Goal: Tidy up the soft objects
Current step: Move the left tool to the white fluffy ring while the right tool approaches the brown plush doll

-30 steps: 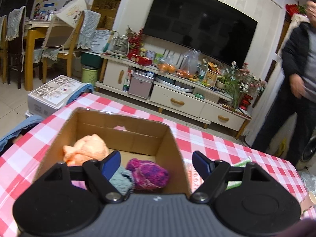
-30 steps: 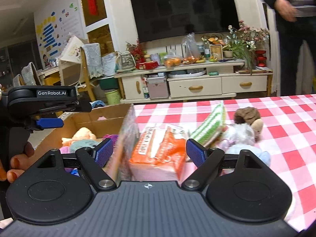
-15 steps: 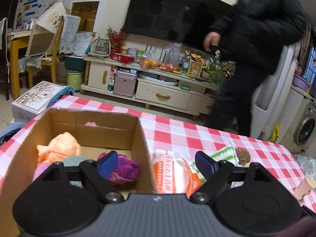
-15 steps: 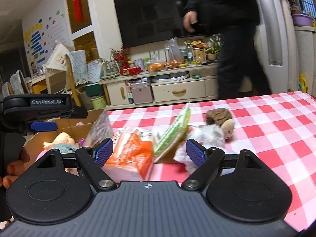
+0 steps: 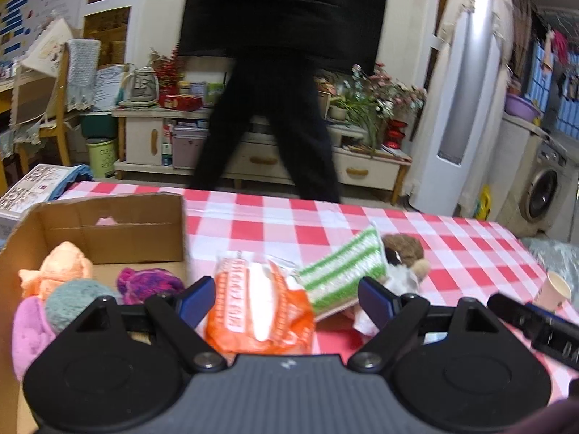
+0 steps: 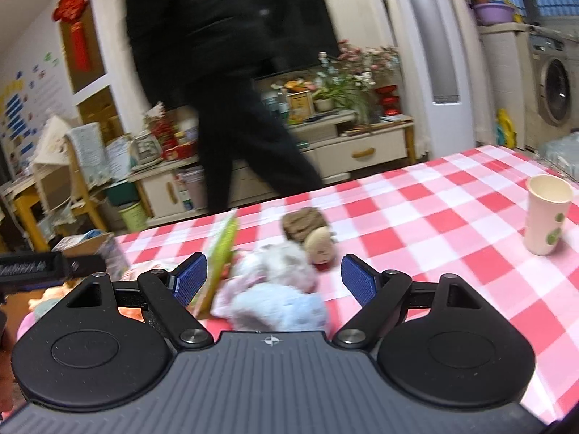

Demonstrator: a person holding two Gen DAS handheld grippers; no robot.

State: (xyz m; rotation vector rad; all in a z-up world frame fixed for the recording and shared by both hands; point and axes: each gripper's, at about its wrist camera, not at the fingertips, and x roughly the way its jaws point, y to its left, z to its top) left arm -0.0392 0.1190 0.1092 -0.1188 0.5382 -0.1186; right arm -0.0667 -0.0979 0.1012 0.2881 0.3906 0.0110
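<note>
Plush toys: a pale blue-and-white plush lies on the checked tablecloth directly ahead of the right gripper, whose jaws stand wide and empty; likely light and squashy, best pinched across its bulky middle. Left gripper, also spread and empty, faces the orange packet beside the cardboard box of soft items. Against a second ago, both views have swung right, from box toward plush, and the passer-by now crosses mid-room.
</note>
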